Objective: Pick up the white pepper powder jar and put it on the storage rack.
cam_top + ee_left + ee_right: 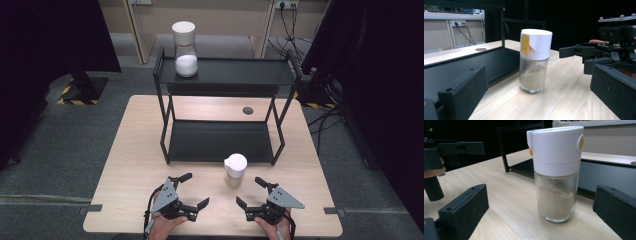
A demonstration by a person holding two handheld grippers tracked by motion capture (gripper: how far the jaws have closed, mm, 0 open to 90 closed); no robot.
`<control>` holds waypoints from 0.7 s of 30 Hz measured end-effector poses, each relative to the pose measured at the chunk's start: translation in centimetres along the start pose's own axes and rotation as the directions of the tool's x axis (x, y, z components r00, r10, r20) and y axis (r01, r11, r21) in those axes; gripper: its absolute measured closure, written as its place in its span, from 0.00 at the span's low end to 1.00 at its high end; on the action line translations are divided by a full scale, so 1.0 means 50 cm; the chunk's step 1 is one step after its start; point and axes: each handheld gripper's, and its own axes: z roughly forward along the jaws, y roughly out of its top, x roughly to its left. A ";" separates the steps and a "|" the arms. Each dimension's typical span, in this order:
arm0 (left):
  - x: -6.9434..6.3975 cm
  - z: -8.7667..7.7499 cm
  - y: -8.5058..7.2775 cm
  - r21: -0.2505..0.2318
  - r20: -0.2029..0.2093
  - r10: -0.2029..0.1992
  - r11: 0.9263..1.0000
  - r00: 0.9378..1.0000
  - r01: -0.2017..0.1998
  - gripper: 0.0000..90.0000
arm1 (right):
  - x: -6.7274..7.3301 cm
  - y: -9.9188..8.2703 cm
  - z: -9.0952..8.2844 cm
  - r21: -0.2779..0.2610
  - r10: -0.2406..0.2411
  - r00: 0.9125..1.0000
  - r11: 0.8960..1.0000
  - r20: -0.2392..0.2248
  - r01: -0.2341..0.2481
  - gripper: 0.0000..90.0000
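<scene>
A light wooden tabletop point(130, 165) seen from above, with grey floor on every side of it. A black metal rack point(222, 115) with 2 shelves stands on the far half; its lower shelf lies flat on the wood and is bare, and its front edge runs across the middle of the tabletop. The near half, from that edge to the person's side, is open wood, with wide free strips to the left and right of the rack as well. A small dark round hole point(248, 110) sits in the tabletop behind the rack.

There are 2 jars, both clear glass with white caps. The first jar point(235, 170) stands upright on the tabletop just in front of the rack's lower shelf, right of centre. In the left gripper view this jar point(534, 60) shows a yellow tab on its cap and is roughly half full of pale beige powder. The second jar point(185, 49) stands upright at the left end of the top shelf, its lower part filled with white grains.

There are 2 grippers, each held in a hand at the near edge. The left gripper point(195, 190) and the right gripper point(248, 190) both have their jaws spread wide and hold nothing. They sit to either side of the first jar, slightly nearer the person than it, each clear of it, with bare wood between them.
</scene>
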 end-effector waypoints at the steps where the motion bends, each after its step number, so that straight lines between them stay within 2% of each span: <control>1: 0.000 0.000 0.000 0.002 0.001 0.000 1.000 1.000 0.000 0.00 | 0.000 0.001 0.000 0.000 -0.003 1.000 1.000 0.000 0.003 0.01; 21: 0.000 0.007 -0.005 0.009 0.012 -0.003 1.000 1.000 0.002 0.00 | -0.012 0.016 0.031 -0.010 -0.025 0.999 1.000 0.023 0.026 0.01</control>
